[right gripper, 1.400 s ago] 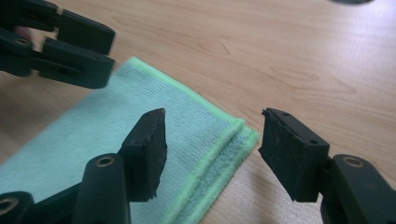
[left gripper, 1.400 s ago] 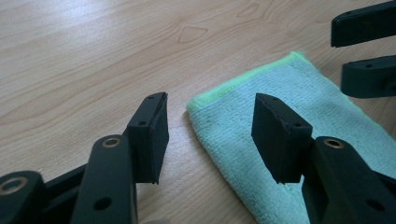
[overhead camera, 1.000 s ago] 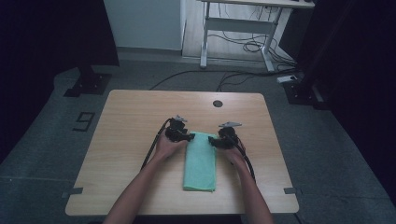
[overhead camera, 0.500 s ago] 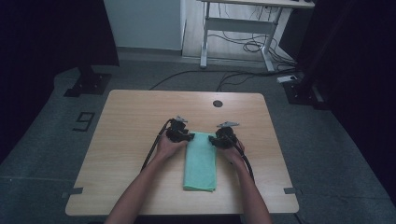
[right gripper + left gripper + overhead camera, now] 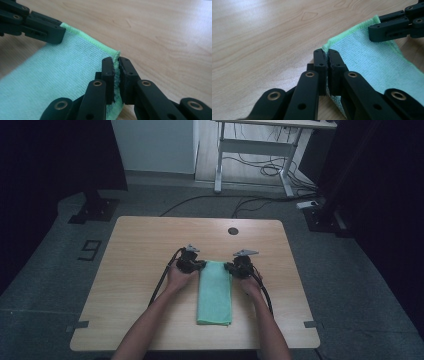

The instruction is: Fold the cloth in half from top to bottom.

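The green cloth (image 5: 215, 292) lies folded as a long strip on the tabletop (image 5: 140, 250), its long axis running from the person outward. At its far end, the left gripper (image 5: 326, 58) and right gripper (image 5: 117, 65) each pinch one far corner, fingers clenched.

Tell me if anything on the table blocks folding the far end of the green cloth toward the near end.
Nothing visible does. Both grippers, left and right, pinch the far corners of the green cloth, and only bare table lies around its near end.
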### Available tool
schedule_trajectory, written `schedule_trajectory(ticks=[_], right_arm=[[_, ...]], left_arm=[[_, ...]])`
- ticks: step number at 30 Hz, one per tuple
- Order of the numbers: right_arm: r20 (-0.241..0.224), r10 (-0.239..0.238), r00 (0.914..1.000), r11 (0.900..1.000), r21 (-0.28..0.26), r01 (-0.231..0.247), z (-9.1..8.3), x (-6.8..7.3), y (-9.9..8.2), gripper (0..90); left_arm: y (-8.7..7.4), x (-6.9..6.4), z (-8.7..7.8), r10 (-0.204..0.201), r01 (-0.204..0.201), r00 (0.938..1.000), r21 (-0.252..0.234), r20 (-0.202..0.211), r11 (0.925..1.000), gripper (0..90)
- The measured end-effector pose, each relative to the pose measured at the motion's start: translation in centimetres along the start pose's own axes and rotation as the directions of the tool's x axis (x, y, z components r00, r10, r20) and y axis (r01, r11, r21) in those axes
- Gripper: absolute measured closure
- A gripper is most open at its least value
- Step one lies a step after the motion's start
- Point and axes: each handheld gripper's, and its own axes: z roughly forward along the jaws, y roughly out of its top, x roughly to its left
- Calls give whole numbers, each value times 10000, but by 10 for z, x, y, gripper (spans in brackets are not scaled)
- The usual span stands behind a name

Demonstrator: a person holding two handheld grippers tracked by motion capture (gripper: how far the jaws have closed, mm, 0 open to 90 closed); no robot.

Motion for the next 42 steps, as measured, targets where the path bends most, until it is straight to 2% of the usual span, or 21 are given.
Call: schedule_trajectory(ticks=[4, 6, 10, 19, 26, 28, 30, 33, 35, 37, 42], right_arm=[[-4, -194, 9998, 9997, -162, 194, -6, 1, 6, 830], [-23, -217, 9998, 9995, -232, 216, -8, 1, 8, 831], [5, -209, 9998, 9979, -619, 209, -14, 0, 12, 831], [-91, -421, 9991, 9964, -741, 413, -20, 3, 21, 831], [-230, -256, 9994, 9961, -852, 235, -21, 4, 25, 835], [-207, -344, 9992, 9945, -994, 322, -22, 5, 30, 836], [-249, -311, 9992, 9955, -897, 288, -21, 5, 38, 836], [-242, -431, 9988, 9920, -1197, 399, -24, 5, 55, 837], [-283, -470, 9985, 9886, -1443, 424, -28, 7, 65, 837], [-252, -543, 9982, 9853, -1633, 494, -30, 11, 69, 837], [-352, -659, 9972, 9899, -1282, 609, -25, 15, 64, 836]], left_arm=[[5, -2, -9, 189, -187, 9998, -257, 76, 9995, 869], [7, -3, -11, 157, -152, 9998, -349, 141, 9993, 870], [15, -6, -21, 377, -369, 9992, -701, 109, 9969, 870], [14, -1, -22, 343, -336, 9994, -719, 84, 9968, 872], [17, 1, -27, 351, -349, 9994, -865, 14, 9956, 874], [21, 2, -30, 401, -408, 9991, -833, -99, 9957, 875], [30, 4, -37, 444, -463, 9988, -991, -206, 9940, 875], [44, 8, -49, 554, -596, 9977, -1181, -379, 9912, 875], [49, 10, -54, 471, -527, 9979, -1304, -453, 9901, 875], [47, 12, -53, 467, -530, 9975, -1247, -525, 9908, 875], [36, 15, -48, 374, -435, 9979, -1202, -524, 9918, 875]])
